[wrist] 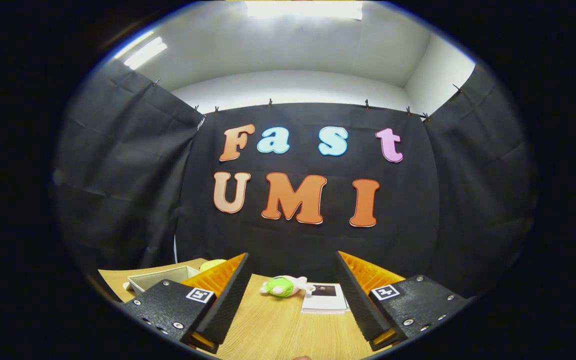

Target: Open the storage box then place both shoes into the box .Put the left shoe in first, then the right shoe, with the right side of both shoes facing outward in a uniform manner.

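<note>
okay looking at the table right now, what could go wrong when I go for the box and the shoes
1. The claw is open and empty, aimed high at the wall; most of the wooden table lies low, so reaching could be imprecise.
2. The green and white plush shoe lies beyond the fingers beside a white paper sheet; a grasp might drag the sheet.
3. The open white rectangular storage box is partly hidden behind one finger, risking a bump.

The gripper [290,295] is held level, fingers spread wide, grasping nothing.
</note>
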A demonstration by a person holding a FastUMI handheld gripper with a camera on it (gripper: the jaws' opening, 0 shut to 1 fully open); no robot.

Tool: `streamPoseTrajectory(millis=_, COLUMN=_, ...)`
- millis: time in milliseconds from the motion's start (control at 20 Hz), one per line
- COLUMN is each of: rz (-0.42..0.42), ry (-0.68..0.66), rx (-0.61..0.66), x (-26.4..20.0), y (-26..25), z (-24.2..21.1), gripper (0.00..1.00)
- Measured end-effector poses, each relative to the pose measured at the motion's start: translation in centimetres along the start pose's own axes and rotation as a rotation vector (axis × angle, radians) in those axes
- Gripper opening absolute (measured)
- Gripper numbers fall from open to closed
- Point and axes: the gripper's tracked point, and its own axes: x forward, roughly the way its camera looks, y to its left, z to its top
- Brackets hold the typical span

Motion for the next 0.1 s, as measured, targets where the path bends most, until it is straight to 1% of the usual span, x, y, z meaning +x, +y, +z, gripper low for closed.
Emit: streamPoseTrajectory(millis=100, rz=0.005, ry=0.005, rx=0.010, x=0.11, y=0.07, z=-0.30, gripper=0.99)
